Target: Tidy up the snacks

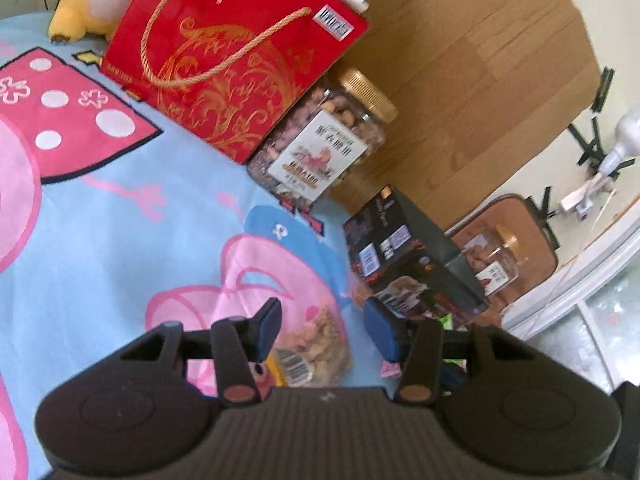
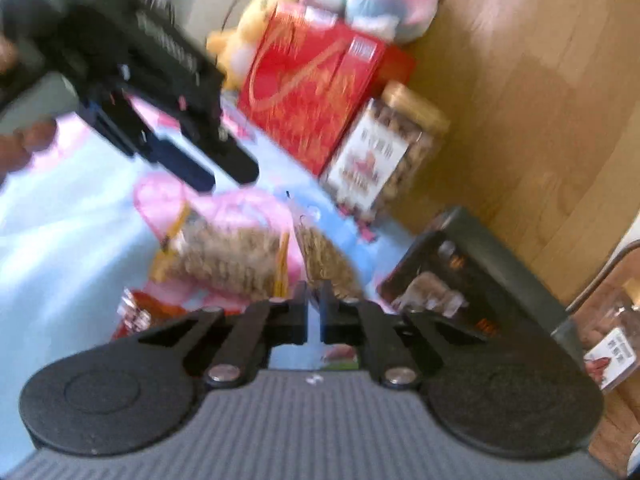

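On blue cartoon sheet (image 1: 100, 240), snack bag (image 1: 316, 344) lies between spread left gripper (image 1: 324, 330) jaws, untouched. Right gripper (image 2: 314, 312) pressed together, empty. Risk: approx. aim; film crumples, pads slip off.

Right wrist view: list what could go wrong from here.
1. The right tool is shut with nothing visibly held; it may have missed the thin bag of snacks just ahead.
2. The left tool hovers over the other bag nearby; the two could collide.
3. The picture is blurred, so aiming is uncertain.
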The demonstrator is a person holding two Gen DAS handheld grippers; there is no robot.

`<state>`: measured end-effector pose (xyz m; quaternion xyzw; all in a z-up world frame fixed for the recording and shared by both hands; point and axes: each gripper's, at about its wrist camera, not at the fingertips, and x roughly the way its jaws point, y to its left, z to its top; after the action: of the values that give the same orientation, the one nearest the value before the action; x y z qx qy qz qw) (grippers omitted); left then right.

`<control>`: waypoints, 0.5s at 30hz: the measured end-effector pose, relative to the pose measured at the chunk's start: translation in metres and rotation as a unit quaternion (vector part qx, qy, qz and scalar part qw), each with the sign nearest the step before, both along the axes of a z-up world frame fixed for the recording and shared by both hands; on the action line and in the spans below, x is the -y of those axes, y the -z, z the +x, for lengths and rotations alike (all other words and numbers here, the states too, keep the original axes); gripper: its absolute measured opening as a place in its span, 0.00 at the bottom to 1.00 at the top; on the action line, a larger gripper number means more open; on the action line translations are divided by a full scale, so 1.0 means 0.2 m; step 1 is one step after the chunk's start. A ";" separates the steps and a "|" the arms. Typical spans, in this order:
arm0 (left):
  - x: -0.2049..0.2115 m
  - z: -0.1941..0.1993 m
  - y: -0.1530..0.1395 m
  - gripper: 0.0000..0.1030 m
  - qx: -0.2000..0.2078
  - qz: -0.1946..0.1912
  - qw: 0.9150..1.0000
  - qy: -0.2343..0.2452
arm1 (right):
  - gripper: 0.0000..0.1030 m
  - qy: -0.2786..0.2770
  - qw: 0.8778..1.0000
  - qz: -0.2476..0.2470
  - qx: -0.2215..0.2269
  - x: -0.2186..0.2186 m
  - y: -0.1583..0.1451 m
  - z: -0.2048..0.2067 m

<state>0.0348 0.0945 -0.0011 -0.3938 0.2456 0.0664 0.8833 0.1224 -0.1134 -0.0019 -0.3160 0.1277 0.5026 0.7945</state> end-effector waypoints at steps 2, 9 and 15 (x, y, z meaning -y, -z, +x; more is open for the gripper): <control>0.02 -0.03 -0.03 0.45 0.012 0.000 1.000 0.003 | 0.04 0.008 0.999 0.039 -0.025 0.09 -0.08 -0.01; 0.18 -0.13 -0.10 0.53 0.047 0.000 0.998 0.049 | 0.04 0.057 0.958 0.181 -0.213 0.54 -0.23 -0.04; 0.43 -0.06 -0.09 0.55 0.038 0.022 0.989 0.145 | 0.05 0.151 0.932 0.207 -0.256 0.80 -0.09 -0.04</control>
<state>0.0236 0.0080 0.0164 -0.3371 0.2652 -0.0716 0.9005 0.1146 -0.2733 0.0157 0.0178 0.2660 0.4562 0.8490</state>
